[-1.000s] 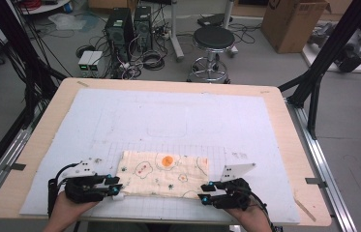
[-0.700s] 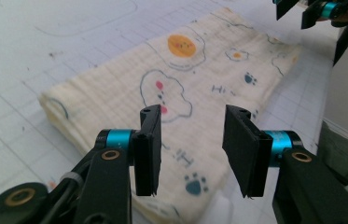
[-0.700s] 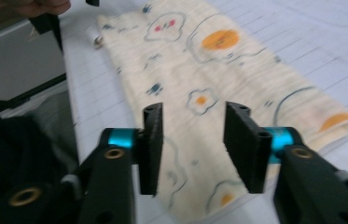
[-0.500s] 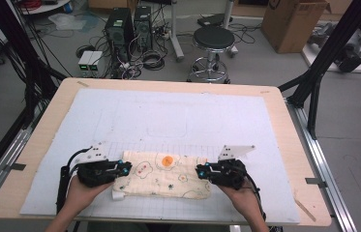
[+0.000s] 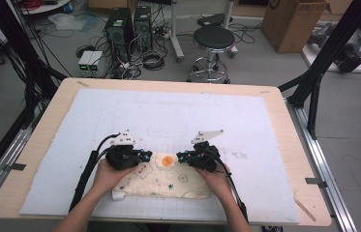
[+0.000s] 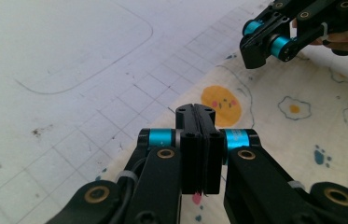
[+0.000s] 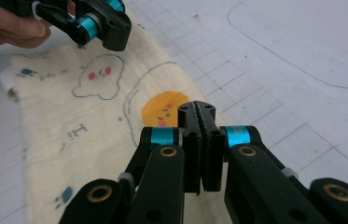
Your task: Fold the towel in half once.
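Left gripper [image 5: 142, 155]: moved inward over cloth [image 5: 168, 181], jaws just closed, pressed together, nothing seen between.
Right gripper [image 5: 182, 157]: likewise moved inward, pressed together.
Cloth: far edge between grippers.

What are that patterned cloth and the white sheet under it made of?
The cloth looks like soft cream cotton gauze: crinkled weave, matte, printed cartoon shapes. The white sheet seems a matte mat, perhaps paper or foam, with a printed grid; which one is unclear.

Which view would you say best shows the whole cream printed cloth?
The high view: the cream printed cloth lies there nearly whole, on the white gridded mat. Each gripper view shows just its part around the orange face print.
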